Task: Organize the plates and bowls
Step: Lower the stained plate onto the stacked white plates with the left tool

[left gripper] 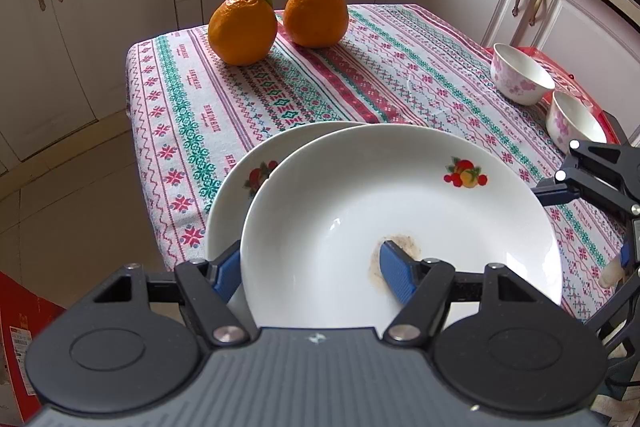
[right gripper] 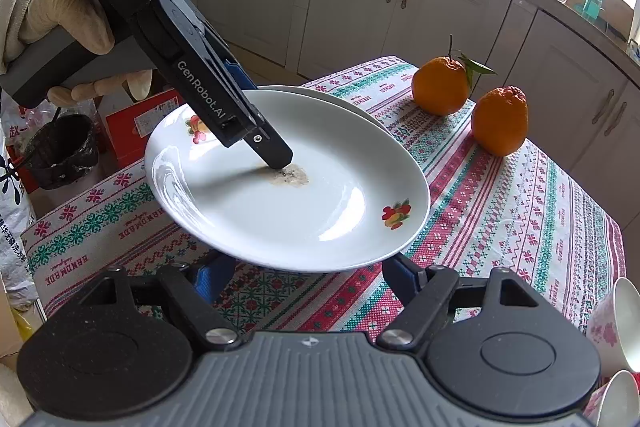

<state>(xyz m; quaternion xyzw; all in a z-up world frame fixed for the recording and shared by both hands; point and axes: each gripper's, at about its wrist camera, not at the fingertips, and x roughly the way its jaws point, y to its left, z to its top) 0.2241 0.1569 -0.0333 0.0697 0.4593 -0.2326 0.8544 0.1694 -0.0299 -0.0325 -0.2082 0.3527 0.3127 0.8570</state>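
Clothed table (left gripper: 280, 95) bears 2 oranges (left gripper: 243, 29), 2 bowls (left gripper: 520, 75).

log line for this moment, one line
left gripper: shut on top plate rim, plate tilted | right gripper: open under plate edge | lower plate: on table | two bowls: unstacked

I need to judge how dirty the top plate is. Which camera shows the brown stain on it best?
The right wrist view: the stain lies open on the top plate, only its near edge touched by the left gripper fingertip. In the left wrist view, that gripper's blue pad hides much of the stain.
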